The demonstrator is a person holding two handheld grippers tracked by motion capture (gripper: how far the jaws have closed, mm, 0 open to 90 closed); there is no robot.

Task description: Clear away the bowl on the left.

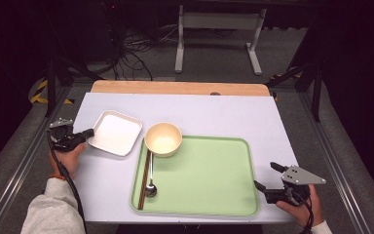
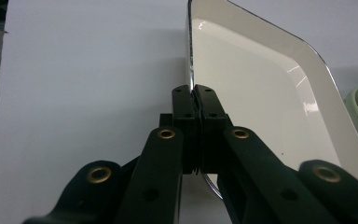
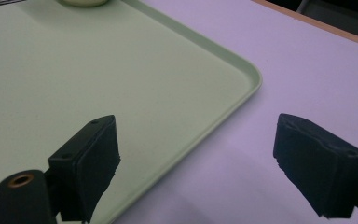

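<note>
Black jaws of the left gripper (image 2: 194, 100) are clenched on the near rim of the white plate (image 2: 261, 107), pads pinching the thin edge from both sides, a hold that looks meant for lifting or dragging it. In the high view that plate (image 1: 114, 132) lies on the worktop (image 1: 209, 114) just left of the green tray (image 1: 209, 178), well apart from its far right corner. A grip at the very edge keeps the pads off the plate's face, though a rim pinch could let it tip, I judge. On the tray's left part sit a bowl (image 1: 163, 139), a spoon (image 1: 150, 187) and chopsticks (image 1: 144, 180). The right gripper (image 1: 268, 184) hangs released beside the tray's right rim, its jaws wide apart with nothing between them, seemingly waiting. Part of the plate's rim is hidden under the left jaws, and its lower corner is cut off by them.
</note>
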